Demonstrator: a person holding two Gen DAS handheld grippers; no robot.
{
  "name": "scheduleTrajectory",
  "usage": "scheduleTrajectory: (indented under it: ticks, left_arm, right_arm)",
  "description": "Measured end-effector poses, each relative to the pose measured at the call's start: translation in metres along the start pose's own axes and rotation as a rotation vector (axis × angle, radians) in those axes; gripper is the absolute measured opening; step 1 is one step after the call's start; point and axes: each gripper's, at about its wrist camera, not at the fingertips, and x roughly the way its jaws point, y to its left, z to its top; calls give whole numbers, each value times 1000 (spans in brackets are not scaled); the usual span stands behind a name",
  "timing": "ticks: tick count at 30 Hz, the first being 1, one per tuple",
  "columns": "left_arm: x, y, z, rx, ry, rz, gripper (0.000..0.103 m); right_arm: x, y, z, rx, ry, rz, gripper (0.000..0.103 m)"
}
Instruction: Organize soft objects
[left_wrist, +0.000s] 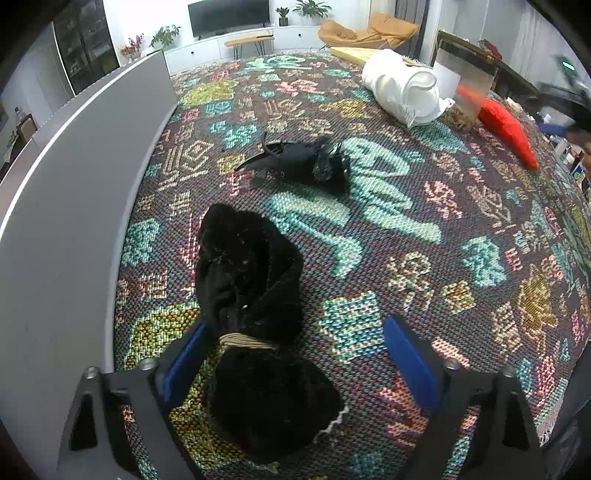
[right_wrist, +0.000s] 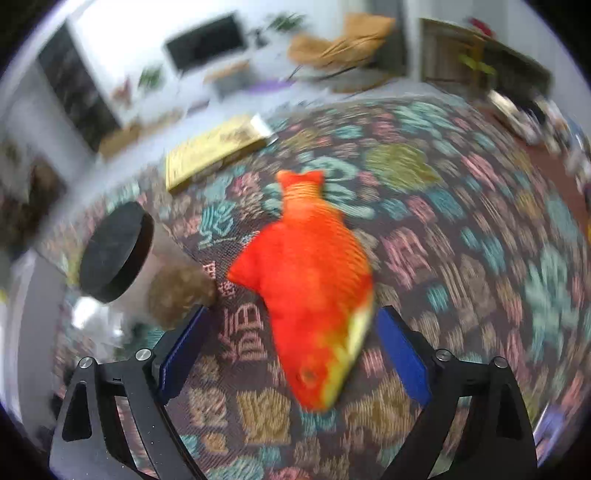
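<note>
In the left wrist view a black plush toy (left_wrist: 247, 280) with a tan cord around its middle lies on the patterned rug, between the fingers of my open left gripper (left_wrist: 295, 365), nearer the left finger. A smaller black plush (left_wrist: 306, 162) lies farther ahead. In the right wrist view an orange and yellow plush fish (right_wrist: 314, 280) lies on the rug between the fingers of my open right gripper (right_wrist: 291, 350), close to the right finger. The view is blurred. The fish also shows at the far right of the left wrist view (left_wrist: 509, 129).
A grey panel (left_wrist: 74, 184) stands along the left. A white rolled cloth (left_wrist: 402, 88) and a clear jar (left_wrist: 469, 88) lie at the far right. In the right wrist view a jar with a black lid (right_wrist: 118, 251) lies left, and a yellow flat box (right_wrist: 214, 151) lies beyond.
</note>
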Motion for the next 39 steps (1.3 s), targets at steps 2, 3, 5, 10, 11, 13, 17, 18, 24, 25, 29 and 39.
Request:
scheduleTrajectory:
  ticks: [2,3,5,10,11,13,17,18,24,25,29,39]
  left_arm:
    - [-5,1,1,-3,-17,-4,53]
    - [-7,2,2,-9,-22,-14,35]
    - [-11,10,9,-47,-22,-53,29]
    - [-51,34,25,-181,-130,-252,29]
    - [-62,37,29,-190,-157,-278,29]
    - [-91,48,36,-204,-215,-314,29]
    - [-139,85,37,-230,-291,-271,29]
    - [-149,98,34,-239,-303,-243,29]
    - [-190,179,-3,-320,-300,-10,29]
    - [-194,190,-11,-339,-293,29,30]
    - [-188,227,-41,-404,-241,182,74]
    - [-194,225,-74,-522,-349,210,103]
  right_arm:
    - [33,9,8,-74,82,-106,88]
    - [49,5,7,-63,134,-118,48]
    - [56,-14,4,17,139,-105,25]
    - [-12,-39,2,182,-40,-9,23]
    - [-34,-34,3,162,-83,4,23]
    - [-75,-10,7,99,-143,48,23]
    - [-142,77,5,-37,-199,233,24]
    - [-154,107,1,-67,-193,309,24]
    - [-180,295,-45,-212,-76,709,26]
    - [-180,328,-55,-232,-49,765,26]
    - [-165,421,-96,-260,32,885,65]
    - [-128,370,-139,-381,-126,560,82]
